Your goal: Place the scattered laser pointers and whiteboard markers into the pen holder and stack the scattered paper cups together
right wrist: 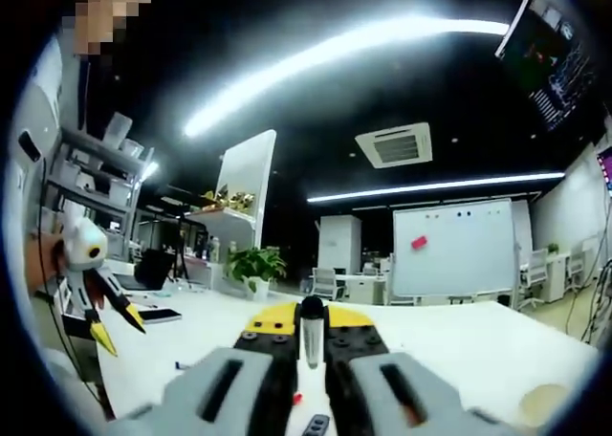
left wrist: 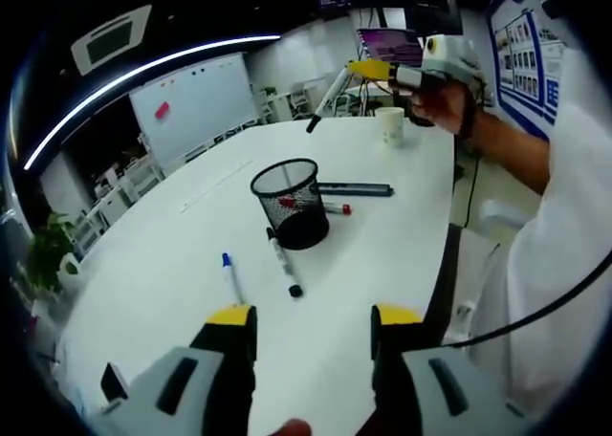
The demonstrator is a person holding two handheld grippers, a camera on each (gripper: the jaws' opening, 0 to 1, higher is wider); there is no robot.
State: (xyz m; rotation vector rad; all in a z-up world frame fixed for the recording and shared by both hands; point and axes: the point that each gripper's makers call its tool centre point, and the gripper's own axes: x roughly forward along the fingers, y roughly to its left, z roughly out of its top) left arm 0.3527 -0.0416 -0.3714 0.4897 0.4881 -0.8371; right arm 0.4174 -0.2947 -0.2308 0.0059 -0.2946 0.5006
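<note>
Up close, right gripper (right wrist: 312, 333) clamps a marker (right wrist: 312, 336), left gripper (left wrist: 313, 318) wide open over pen holder (left wrist: 291, 204).

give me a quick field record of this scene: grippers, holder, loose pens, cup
left gripper: open, low over the table, holding nothing
right gripper: shut on a marker, raised, held upright between the jaws
holder: black mesh, upright on the table, red-tipped pen inside
blue marker: loose, left of holder
black marker: loose, in front of holder
dark pen: loose, right of holder
red pen: loose beside holder
cup: upright at far edge
</note>
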